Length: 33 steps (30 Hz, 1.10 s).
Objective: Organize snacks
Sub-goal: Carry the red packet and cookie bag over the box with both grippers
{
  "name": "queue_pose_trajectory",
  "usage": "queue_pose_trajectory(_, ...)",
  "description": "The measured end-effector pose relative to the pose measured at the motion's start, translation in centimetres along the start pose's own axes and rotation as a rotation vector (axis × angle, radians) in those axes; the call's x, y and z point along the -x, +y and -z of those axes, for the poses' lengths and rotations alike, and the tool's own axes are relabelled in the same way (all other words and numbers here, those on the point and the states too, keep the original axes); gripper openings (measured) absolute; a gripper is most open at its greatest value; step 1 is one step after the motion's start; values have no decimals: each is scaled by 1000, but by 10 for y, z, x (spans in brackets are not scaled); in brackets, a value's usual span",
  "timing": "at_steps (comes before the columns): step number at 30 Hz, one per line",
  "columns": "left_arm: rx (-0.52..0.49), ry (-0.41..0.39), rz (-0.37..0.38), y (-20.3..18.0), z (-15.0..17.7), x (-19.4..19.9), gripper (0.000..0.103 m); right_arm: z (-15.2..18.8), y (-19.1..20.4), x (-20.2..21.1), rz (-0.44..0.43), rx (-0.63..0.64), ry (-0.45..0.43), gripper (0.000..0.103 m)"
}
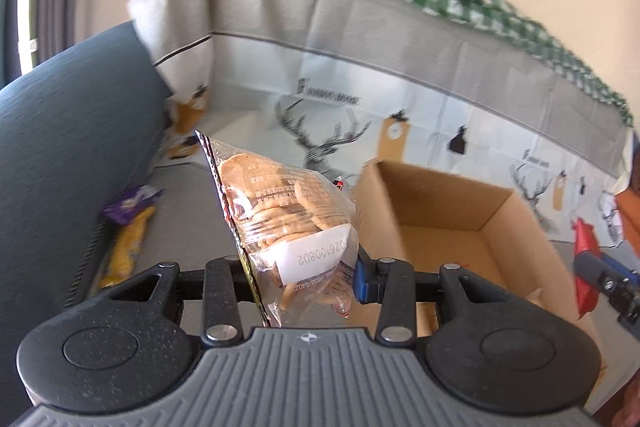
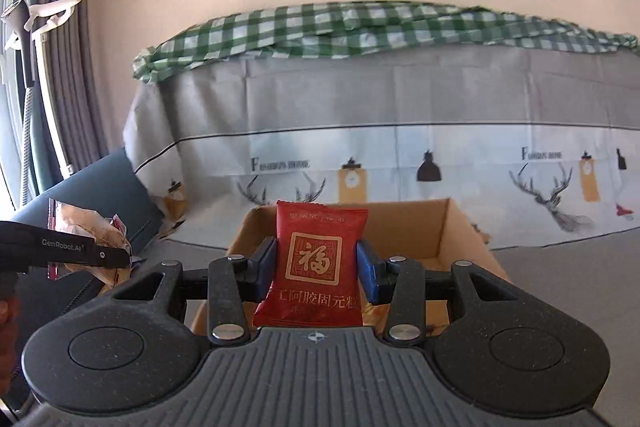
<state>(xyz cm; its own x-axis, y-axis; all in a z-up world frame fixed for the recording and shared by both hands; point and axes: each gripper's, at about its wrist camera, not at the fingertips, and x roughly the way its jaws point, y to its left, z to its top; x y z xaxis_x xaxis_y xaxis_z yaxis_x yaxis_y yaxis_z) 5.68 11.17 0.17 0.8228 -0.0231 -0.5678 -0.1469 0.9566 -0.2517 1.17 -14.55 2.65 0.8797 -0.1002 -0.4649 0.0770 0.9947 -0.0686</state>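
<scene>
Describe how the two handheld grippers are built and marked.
Both the left gripper and the right gripper have a ribbed grey body, speckled black linkage arms with silver rivets, and blue finger pads. White "GenRoboLAI" lettering marks the left one's side.

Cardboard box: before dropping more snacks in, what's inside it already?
The cardboard box shows mostly bare brown floor. Its near part is hidden behind the cracker bag and left tool.

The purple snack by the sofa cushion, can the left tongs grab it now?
Probably not yet: the left tongs are already shut on a cracker bag, so the purple snack must wait.
</scene>
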Motion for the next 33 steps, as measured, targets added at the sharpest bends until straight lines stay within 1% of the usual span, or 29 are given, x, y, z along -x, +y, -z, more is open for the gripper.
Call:
queue_pose_trajectory(5,-17,-48,73,-31,0,-4,44,6,-13,1,35,32,7,44)
queue_pose_trajectory(9,-35,-72,140,-56,1,-7,44,6,-24,-1,64,39,14,44)
queue_pose_trajectory(13,-87,-107,198,-82,5,-6,43,7,-38,0,89,19,17,44)
queue_pose_trajectory(18,-161,-127,256,-110,15,-4,43,10,-51,1,116,10,19,44)
queue_pose_trajectory(21,-200,-135,277,-122,20,-3,43,11,-54,1,127,12,21,44)
queue_pose_trajectory(24,-217,-141,287,-126,22,-2,43,13,-54,2,132,13,21,44)
queue_pose_trajectory(33,-187,-135,291,-117,20,-3,43,13,-49,1,128,33,17,44)
